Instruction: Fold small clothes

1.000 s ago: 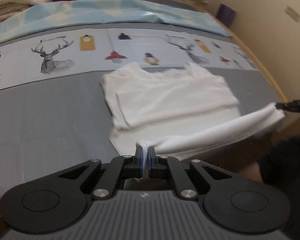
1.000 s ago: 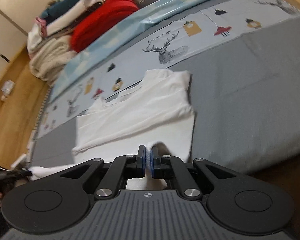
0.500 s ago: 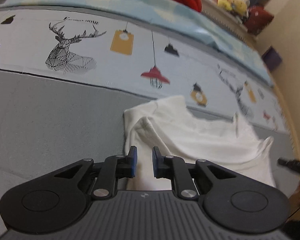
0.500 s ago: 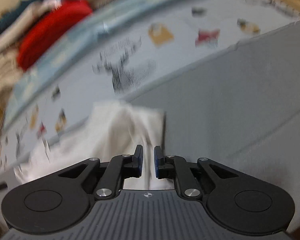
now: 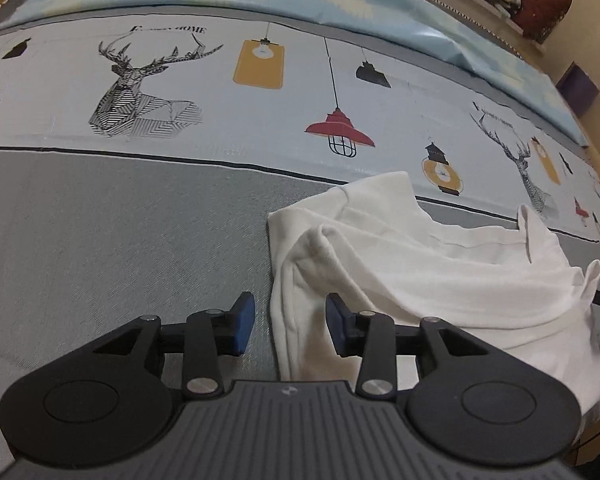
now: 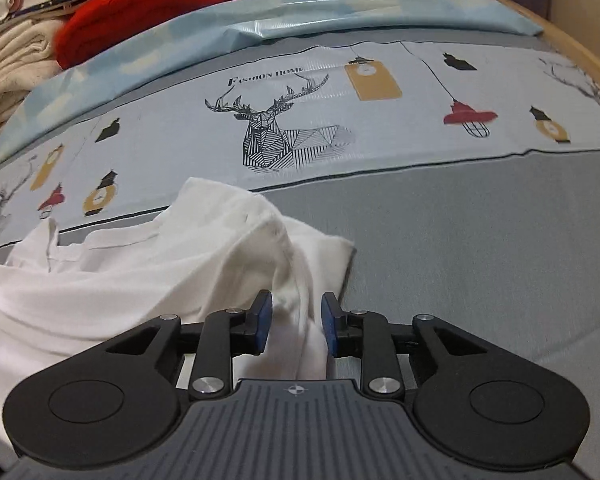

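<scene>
since a second ago the hem is carried forward and laid over the white garment (image 5: 440, 280) on the grey bedsheet (image 5: 120, 240). left gripper (image 5: 290, 320) jaws are opening, loose cloth between them (untouched by the pads). right gripper (image 6: 296, 322) jaws are likewise opening around a fold.

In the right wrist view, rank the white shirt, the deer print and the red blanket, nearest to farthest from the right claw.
1. White shirt: between the opening right claw tips.
2. Deer print: straight ahead, mid-bed.
3. Red blanket: far upper left.
</scene>
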`<state>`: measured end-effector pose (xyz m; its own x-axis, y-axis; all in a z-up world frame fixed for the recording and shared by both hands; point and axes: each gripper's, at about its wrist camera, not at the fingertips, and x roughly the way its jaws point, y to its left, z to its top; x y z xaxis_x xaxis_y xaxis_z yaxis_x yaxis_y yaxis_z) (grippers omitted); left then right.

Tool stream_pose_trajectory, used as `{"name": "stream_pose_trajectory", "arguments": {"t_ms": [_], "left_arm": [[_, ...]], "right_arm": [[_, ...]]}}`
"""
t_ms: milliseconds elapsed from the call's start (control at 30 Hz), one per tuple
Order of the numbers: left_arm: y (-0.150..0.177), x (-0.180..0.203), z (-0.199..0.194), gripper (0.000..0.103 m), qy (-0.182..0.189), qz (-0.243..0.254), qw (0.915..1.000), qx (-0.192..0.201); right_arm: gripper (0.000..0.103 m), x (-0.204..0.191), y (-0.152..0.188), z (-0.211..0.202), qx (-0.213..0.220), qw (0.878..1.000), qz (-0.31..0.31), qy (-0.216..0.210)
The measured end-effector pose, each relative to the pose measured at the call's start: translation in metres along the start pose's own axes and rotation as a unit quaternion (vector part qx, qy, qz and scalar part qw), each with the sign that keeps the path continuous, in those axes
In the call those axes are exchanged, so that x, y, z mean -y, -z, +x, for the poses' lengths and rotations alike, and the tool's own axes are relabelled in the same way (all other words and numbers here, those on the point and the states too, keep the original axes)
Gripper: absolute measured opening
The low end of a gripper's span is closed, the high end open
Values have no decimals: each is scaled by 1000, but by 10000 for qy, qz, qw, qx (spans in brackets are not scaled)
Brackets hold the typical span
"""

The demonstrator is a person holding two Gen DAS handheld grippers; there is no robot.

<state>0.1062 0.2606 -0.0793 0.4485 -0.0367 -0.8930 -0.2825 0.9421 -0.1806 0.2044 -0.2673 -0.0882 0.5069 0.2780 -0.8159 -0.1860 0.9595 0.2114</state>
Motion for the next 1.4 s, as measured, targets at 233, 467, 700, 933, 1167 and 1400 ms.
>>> {"name": "stream_pose_trajectory", "arguments": {"t_ms": [233, 467, 700, 933, 1167, 1400], "left_arm": [[-15, 7, 12, 43, -6, 0, 9998, 181], [-26, 11, 23, 43, -18, 18, 9997, 263], [-36, 16, 12, 10, -251, 250, 9952, 915], [-45, 9, 12, 29, -347, -124, 9946, 974], [-31, -2, 16, 29, 212, -397, 9990, 34], [9, 16, 14, 32, 52, 362, 9954, -888]], "right_arm": [[28, -12, -15, 21, 111, 9999, -76, 46], [22, -17, -25, 34, 160, 9998, 23, -91], [5, -9, -37, 26, 625, 9965, 534, -158], [16, 6, -49, 21, 1131, 9815, 1543, 72], [24, 1, -37, 28, 239, 9927, 1175, -103], [26, -8, -6, 17, -645, 9964, 542, -125]]}}
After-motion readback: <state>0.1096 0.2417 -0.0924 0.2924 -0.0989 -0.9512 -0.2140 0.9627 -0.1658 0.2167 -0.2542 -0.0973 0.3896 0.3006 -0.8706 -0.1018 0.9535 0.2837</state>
